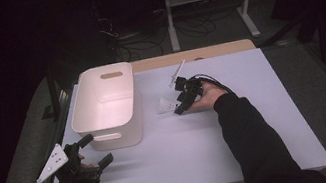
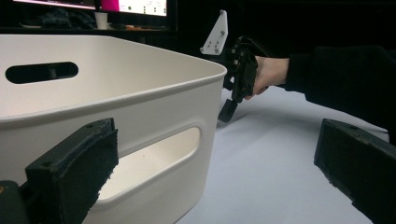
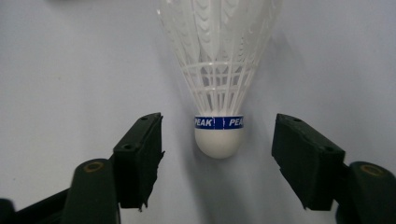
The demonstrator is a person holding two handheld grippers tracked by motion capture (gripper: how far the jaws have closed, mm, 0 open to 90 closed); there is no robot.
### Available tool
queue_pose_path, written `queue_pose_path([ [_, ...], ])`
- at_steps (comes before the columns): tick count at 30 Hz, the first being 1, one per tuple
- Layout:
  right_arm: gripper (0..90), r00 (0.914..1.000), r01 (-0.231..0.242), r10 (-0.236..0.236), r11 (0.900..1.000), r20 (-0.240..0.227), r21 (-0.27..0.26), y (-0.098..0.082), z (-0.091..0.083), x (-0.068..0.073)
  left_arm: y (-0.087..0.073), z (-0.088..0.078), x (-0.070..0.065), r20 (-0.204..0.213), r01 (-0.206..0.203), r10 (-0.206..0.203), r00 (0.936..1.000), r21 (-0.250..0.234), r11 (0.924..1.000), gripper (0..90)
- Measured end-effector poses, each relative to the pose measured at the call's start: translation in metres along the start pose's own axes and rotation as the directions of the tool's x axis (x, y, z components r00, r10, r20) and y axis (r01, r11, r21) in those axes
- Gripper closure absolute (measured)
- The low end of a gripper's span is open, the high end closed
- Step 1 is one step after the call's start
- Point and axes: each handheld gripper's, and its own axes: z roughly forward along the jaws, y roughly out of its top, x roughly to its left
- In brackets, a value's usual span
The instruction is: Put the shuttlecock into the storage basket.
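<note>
Right gripper view: my right gripper (image 3: 218, 154) gapes around a shuttlecock (image 3: 218, 93); closing off-centre could flick it. Left gripper (image 1: 91, 153) released.

Overhead view down on table (image 1: 255, 105); low left view beside bin (image 2: 140, 102); right view close above shuttlecock (image 3: 219, 135).

White shuttlecock (image 3: 219, 93) with blue band; cream bin (image 1: 105, 106); black claws.
</note>
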Motion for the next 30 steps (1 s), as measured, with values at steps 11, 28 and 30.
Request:
queue_pose_path([
  [11,49.5,0.9999,0.011,-0.011,1.0,0.001,-0.006,-0.0002,0.0056,-0.0013,0.0,-0.0002,0.0,0.0,0.0,0.0,1.0,0.0,1.0,0.0],
  [28,64.0,0.9997,0.021,-0.021,1.0,0.008,-0.001,0.003,0.0042,0.0028,-0.0001,-0.0002,0.0,0.0,0.001,-0.001,1.0,0.0,1.0,0.0],
  [30,64.0,0.9997,0.023,-0.023,1.0,0.011,-0.002,0.0031,0.0031,0.0028,-0.0001,-0.0002,0.0,0.0,0.0,0.0,1.0,0.0,1.0,0.0],
])
